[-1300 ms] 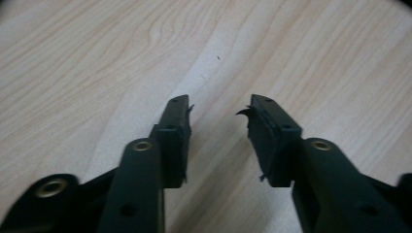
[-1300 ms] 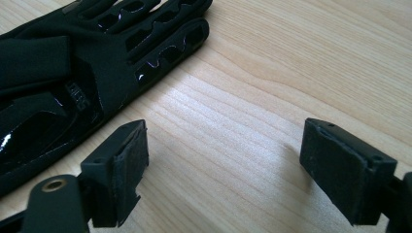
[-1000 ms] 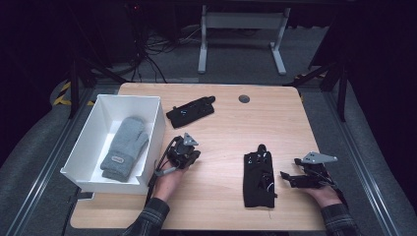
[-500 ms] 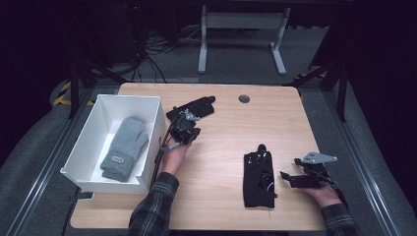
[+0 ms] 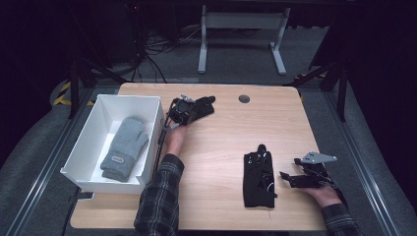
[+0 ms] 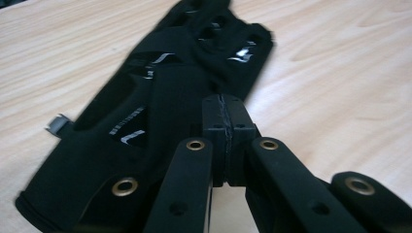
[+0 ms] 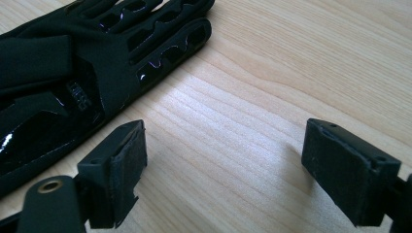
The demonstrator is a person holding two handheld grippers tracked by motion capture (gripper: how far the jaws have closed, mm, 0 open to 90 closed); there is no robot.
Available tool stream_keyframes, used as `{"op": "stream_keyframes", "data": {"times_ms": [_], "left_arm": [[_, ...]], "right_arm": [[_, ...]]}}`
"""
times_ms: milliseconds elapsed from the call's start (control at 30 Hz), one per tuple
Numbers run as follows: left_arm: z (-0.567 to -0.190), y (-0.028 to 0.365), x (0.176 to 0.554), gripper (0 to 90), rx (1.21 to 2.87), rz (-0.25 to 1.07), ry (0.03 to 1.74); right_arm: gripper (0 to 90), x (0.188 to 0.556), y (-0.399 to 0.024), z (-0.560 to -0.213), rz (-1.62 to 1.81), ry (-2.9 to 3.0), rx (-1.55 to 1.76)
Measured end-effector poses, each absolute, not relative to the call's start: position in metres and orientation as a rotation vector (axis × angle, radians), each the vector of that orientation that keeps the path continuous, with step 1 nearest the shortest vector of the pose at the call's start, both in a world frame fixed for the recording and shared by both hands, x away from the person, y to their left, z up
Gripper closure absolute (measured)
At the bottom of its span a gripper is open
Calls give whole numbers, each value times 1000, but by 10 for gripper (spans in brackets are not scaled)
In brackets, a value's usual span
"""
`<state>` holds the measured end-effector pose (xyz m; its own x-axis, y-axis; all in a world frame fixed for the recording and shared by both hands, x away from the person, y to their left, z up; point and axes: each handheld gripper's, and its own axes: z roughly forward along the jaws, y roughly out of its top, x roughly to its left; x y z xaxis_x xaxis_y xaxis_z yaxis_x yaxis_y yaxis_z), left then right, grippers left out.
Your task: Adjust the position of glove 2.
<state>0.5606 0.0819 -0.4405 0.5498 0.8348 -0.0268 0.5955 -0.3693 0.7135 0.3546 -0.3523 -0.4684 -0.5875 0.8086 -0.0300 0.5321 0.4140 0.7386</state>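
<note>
left gripper on far black glove | right gripper beside near black glove

No text, brand or number can be read. A small patch is seen on the cuff of the grey mitten (its marking too small to be made out), and pale printed marks on the black glove are blurred beyond reading.

Dim lab or studio, bare wooden table on grey carpet, cables on floor, metal stand legs, black surroundings
</note>
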Motion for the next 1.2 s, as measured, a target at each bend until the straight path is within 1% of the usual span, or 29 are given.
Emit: {"op": "stream_keyframes", "data": {"times_ms": [200,367,467,667,1033,1200], "left_arm": [[-454,86,567,899,2133,418,1192],[-459,87,560,900,2119,399,1181],[-458,85,554,900,2142,390,1160],[-458,76,533,900,2171,373,1099],[-457,59,487,900,2222,288,997],[-458,54,463,900,2221,214,956]], "right_arm": [[169,355,-352,-468,991,2292,1146],[168,355,-352,-468,990,2292,1146],[168,355,-352,-468,990,2292,1146],[167,355,-352,-468,990,2293,1146],[167,355,-351,-468,990,2294,1145],[167,355,-351,-468,990,2294,1145]]}}
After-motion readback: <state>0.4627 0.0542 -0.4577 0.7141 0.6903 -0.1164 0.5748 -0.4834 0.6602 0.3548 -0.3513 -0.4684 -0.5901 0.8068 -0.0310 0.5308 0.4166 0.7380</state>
